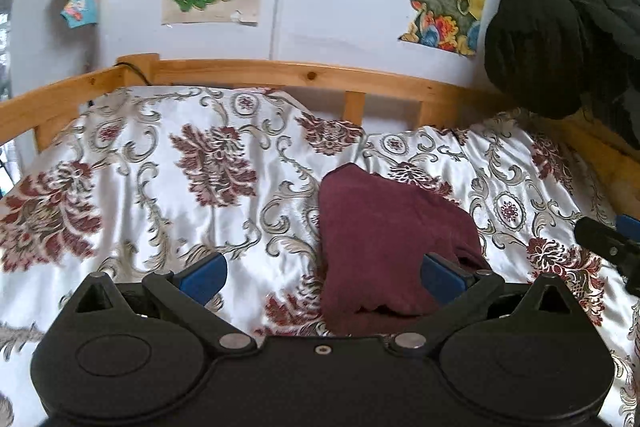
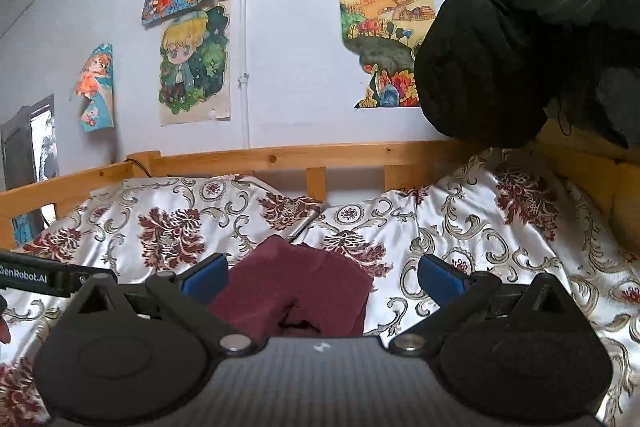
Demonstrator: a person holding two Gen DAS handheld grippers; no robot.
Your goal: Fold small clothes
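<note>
Both tongs, left (image 1: 323, 275) and right (image 2: 322, 277), gape wide, holding nothing. One maroon garment (image 1: 384, 243) lies rumpled and partly folded on the floral bedspread (image 1: 180, 187), its near edge between the right tongs' blue pads (image 2: 206, 277). Five drawings (image 2: 196, 67) hang on the wall.

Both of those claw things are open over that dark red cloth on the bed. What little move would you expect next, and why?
Probably the left gripper eases forward and closes its fingers on the maroon garment's near edge. Its right finger already overlaps the cloth, nothing is held, and the garment lies bunched on the floral bedspread. The right gripper is open too.
</note>
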